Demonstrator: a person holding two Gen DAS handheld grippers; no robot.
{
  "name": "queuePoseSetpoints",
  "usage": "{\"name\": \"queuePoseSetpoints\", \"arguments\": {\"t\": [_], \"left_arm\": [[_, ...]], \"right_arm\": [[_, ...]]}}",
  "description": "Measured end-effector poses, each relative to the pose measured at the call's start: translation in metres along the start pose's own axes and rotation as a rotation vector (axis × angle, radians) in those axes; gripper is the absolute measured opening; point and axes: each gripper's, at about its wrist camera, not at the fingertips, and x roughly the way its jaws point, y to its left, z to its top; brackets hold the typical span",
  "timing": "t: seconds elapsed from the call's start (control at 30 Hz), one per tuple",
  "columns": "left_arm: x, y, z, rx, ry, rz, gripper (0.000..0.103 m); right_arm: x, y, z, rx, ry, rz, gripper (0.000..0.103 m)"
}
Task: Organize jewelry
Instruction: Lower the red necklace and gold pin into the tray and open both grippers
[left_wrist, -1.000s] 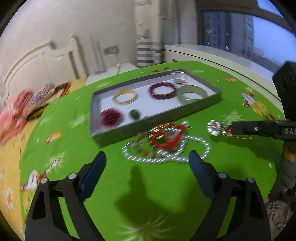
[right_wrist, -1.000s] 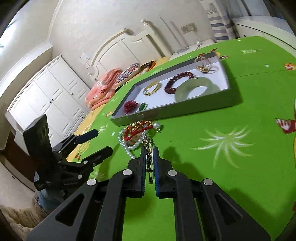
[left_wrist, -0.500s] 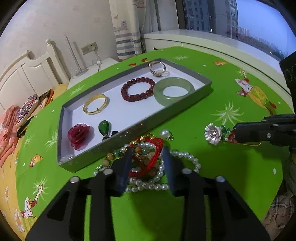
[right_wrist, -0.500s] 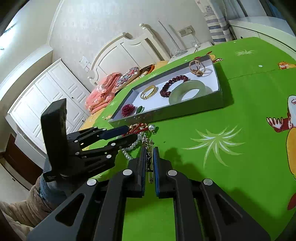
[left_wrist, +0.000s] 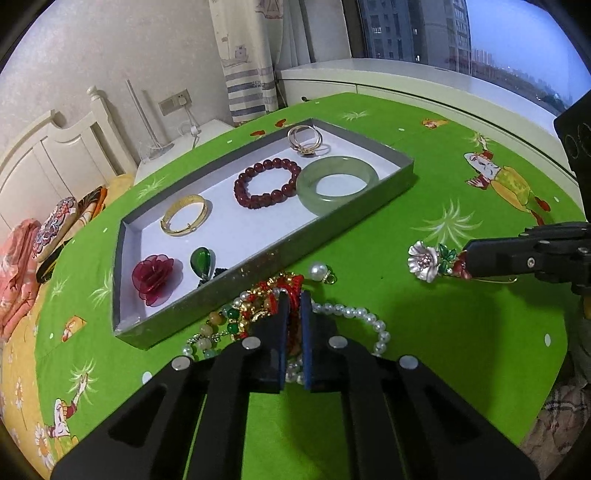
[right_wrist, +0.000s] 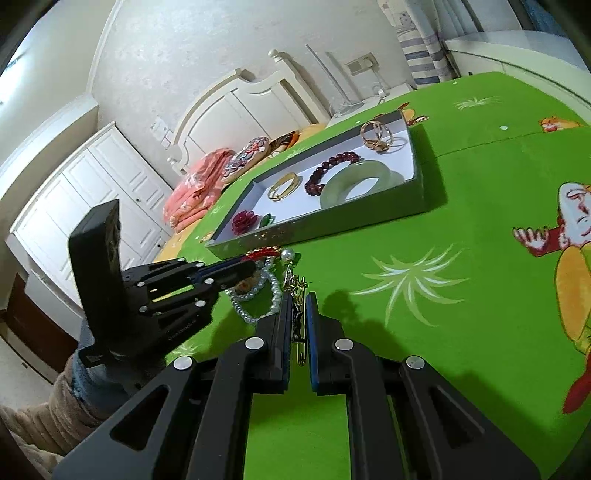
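**Both grippers clamped on jewelry beside the tray**

The left gripper (left_wrist: 293, 301) points down into the tangled heap at the near wall of the tray, its two blue pads pressed together on the red cord bracelet (left_wrist: 286, 286) in the middle of the pile. Around those fingers lie a pearl necklace (left_wrist: 364, 319) looping out to the right, some green and amber beads (left_wrist: 221, 321) on the left, and a single large pearl charm (left_wrist: 320, 272) just beyond the tips. From the other side, the same gripper (right_wrist: 247, 267) reaches in from the left with a sleeve (right_wrist: 40, 417) behind it.

The right gripper (right_wrist: 297, 301) is held a little apart from the pile, closed on the pin of a flower brooch (left_wrist: 428, 260); the silver blossom and green leaves stick out past its fingertips, clear of the green tablecloth (left_wrist: 461, 332).

Just past the heap sits the grey tray (left_wrist: 236, 275) with a white floor. In it are a red fabric rose (left_wrist: 153, 278) and a green teardrop pendant (left_wrist: 201, 260) at the near-left end, a gold bangle (left_wrist: 184, 219), a dark red bead bracelet (left_wrist: 266, 182), a jade bangle (left_wrist: 338, 182) against the front wall, and gold rings (left_wrist: 306, 142) at the far end.

Beyond the table stand a white headboard (left_wrist: 55, 155) and folded bedding (left_wrist: 18, 266).
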Motion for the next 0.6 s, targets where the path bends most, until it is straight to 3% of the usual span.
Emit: {"name": "queuePoseSetpoints", "arguments": {"t": [0.17,0.37,0.6], "left_arm": [[-0.009,0.003,0.004,0.005,-0.023,0.038,0.006],[-0.028,0.006,0.012,0.036,-0.067,0.121,0.005],[-0.052,0.021,0.028,0.032,-0.122,0.146,0.005]], "right_arm": [[-0.001,0.01,0.003,-0.053,-0.005,-0.09,0.01],[-0.001,0.022,0.014,-0.157,-0.028,-0.272,0.01],[0.007,0.035,0.026,-0.226,-0.034,-0.328,0.01]]}}
